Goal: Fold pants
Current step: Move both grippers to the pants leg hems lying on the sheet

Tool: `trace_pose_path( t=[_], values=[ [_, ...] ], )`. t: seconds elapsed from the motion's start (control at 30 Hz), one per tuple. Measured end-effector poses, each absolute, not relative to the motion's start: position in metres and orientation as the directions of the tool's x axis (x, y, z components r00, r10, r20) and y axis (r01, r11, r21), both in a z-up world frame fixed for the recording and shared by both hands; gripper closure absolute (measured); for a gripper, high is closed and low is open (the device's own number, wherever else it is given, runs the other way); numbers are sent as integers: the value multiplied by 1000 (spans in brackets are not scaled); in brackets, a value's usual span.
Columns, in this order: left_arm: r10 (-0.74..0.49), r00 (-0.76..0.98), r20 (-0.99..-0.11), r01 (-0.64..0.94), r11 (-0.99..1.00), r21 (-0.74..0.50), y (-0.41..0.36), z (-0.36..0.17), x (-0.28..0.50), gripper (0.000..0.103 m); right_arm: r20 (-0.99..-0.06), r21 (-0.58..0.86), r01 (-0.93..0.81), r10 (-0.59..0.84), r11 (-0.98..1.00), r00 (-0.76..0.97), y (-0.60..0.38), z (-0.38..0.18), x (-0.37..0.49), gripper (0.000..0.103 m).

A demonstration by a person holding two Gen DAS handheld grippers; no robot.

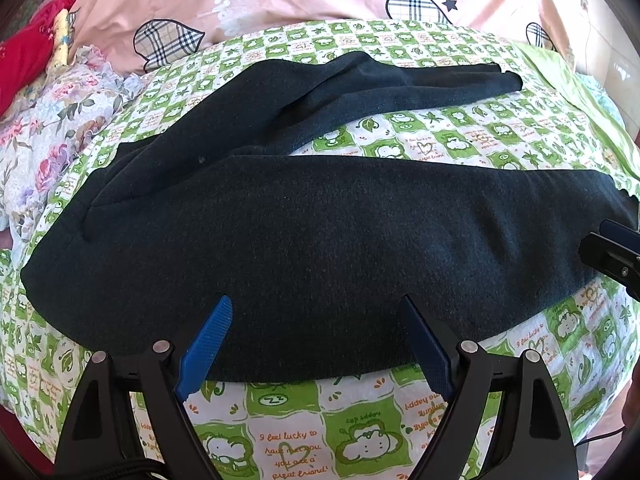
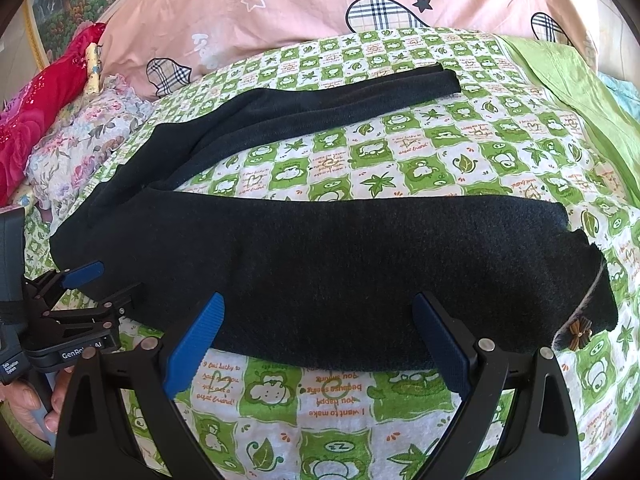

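Dark pants (image 1: 320, 240) are lying spread on the bed (image 1: 360, 432), legs splayed apart, likely awaiting a leg-over-leg fold. Left gripper (image 1: 316, 344) and right gripper (image 2: 320, 340) are both hovering wide open at the near edge, holding nothing. Only the right view is showing the bow trim (image 2: 576, 330) at lower right and the hand (image 2: 36, 408) lower left.

Open green-checked bed sheet (image 2: 400, 152) lies between the two legs of the pants (image 2: 320, 272); floral fabric (image 2: 80, 148) and pink quilt (image 2: 280, 12) (bunched) bound the far sides.
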State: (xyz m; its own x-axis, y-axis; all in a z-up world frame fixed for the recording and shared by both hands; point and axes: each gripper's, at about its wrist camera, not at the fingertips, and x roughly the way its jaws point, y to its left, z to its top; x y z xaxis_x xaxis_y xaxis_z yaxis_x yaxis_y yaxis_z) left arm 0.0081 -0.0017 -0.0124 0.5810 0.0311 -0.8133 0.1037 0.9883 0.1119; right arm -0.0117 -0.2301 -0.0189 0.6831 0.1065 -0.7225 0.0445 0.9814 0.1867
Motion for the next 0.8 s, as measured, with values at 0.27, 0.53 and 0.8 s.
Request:
trace_pose_path(
  t=[0.27, 0.53, 0.8],
  values=[
    [24, 582, -813, 110, 988, 107, -1, -9, 13, 17, -643, 196, 23, 111, 980, 758, -232, -16, -9, 8],
    [21, 577, -816, 115, 988, 107, 1, -7, 24, 17, -659, 216, 23, 128, 976, 741, -239, -12, -1, 8],
    [22, 584, -811, 128, 985, 119, 0, 3, 43, 17, -652, 211, 17, 128, 977, 747, -249, -2, 14, 8]
  ],
)
